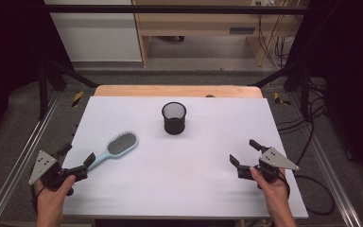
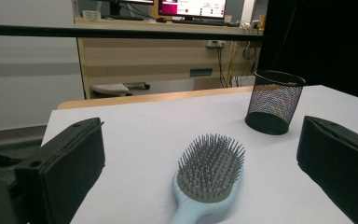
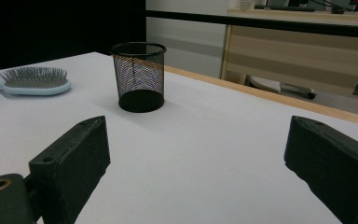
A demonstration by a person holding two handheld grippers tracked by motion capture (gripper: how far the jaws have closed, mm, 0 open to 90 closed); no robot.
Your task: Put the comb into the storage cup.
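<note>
While the left tool [image 1: 78,162] sits at the near left corner of the desk [image 1: 194,179] with its jaws spread wide and nothing between them, the hairbrush [image 1: 116,147] lies just ahead of it, bristles up and handle pointing back toward that tool. In the left gripper view the brush [image 2: 209,177] runs up the middle of the gap between the two jaws, so the tool seems lined up to close on the handle, the natural part to grip. The right tool [image 1: 246,152] rests well apart at the near right, equally wide open and holding nothing, likely kept clear of the work. A black mesh cup [image 1: 174,117] stands upright near the desk's far middle, mouth up, a probable place to drop the brush.
</note>
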